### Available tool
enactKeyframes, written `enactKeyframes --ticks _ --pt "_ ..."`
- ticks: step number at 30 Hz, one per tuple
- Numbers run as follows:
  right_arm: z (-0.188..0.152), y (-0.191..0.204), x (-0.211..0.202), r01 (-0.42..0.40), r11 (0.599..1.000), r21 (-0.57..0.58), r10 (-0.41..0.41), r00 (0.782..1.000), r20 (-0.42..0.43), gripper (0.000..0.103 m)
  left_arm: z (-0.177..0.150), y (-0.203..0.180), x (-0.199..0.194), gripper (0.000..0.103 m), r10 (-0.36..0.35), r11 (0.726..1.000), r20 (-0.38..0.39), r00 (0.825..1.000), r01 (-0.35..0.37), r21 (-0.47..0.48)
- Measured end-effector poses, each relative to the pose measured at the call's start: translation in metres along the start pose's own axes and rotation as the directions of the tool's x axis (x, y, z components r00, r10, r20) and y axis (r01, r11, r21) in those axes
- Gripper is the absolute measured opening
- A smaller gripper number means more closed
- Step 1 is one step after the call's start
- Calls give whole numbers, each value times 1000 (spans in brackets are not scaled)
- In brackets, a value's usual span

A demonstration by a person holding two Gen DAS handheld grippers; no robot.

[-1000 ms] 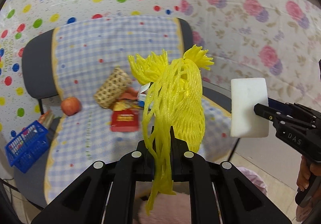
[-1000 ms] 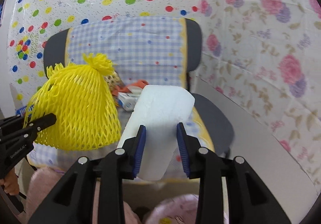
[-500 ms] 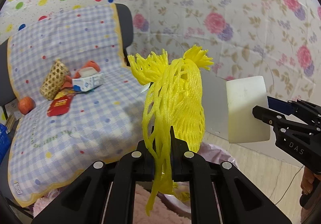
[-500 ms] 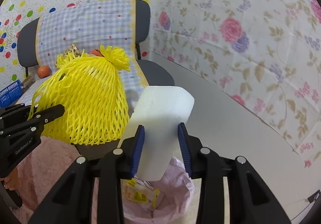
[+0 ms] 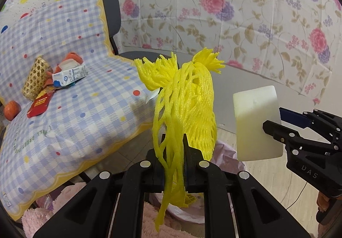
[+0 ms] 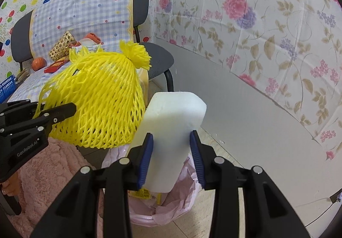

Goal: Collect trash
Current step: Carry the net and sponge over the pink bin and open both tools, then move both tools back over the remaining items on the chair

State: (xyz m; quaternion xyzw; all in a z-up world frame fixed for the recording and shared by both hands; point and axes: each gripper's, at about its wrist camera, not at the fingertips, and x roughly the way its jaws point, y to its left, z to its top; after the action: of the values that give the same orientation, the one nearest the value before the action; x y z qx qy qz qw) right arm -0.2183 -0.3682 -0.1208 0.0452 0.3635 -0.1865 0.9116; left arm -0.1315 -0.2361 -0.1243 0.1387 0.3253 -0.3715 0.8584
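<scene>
Two pieces of trash are held above the pink-lined waste bin: the left gripper is clamped tight on a yellow foam fruit net, and at its 3 o'clock the right gripper squeezes a white foam block between blue pads. At 10 o'clock, a milk carton, red packet and orange lie on the checkered chair cover.
</scene>
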Motion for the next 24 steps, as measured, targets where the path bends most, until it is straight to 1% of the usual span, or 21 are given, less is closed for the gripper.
enactKeyframes --ticks 2,3,4,7,9,11,13,16,18,21,24 --pt "-2 -1 7 -6 1000 4 6 1000 -12 36 0 -2 7 17 -8 1000 -19 1000 8 2" --pt "-4 -2 12 -7 1000 5 7 1000 -21 38 0 -2 10 25 -11 1000 -28 1000 11 1" --pt "-5 -3 18 -8 1000 9 9 1000 -30 39 -1 -2 15 39 -16 1000 -43 999 16 -3" --pt "-9 -2 33 -22 999 25 23 998 -56 48 -2 1 23 55 -18 1000 -62 998 17 -16" --pt "-10 -3 42 -29 999 31 31 997 -73 49 -2 3 27 57 -21 1000 -71 997 19 -24" --pt "-10 -3 46 -38 999 39 41 995 -86 50 -2 7 28 57 -13 999 -74 997 11 -33" --pt "-8 -3 43 -36 999 35 39 996 -81 50 -1 12 23 57 -1 999 -61 998 -2 -41" --pt "-1 -10 30 -30 999 38 32 998 -51 49 3 21 12 58 42 998 -38 998 -44 -50" --pt "9 -16 17 -25 999 47 26 1000 -17 49 5 29 3 57 69 995 -27 997 -71 -66" --pt "24 -21 -3 -29 998 56 27 999 35 49 10 41 -12 58 83 992 -3 997 -82 -99" --pt "37 -17 -17 -43 998 53 39 997 71 49 14 52 -30 58 112 987 24 993 -109 -116"
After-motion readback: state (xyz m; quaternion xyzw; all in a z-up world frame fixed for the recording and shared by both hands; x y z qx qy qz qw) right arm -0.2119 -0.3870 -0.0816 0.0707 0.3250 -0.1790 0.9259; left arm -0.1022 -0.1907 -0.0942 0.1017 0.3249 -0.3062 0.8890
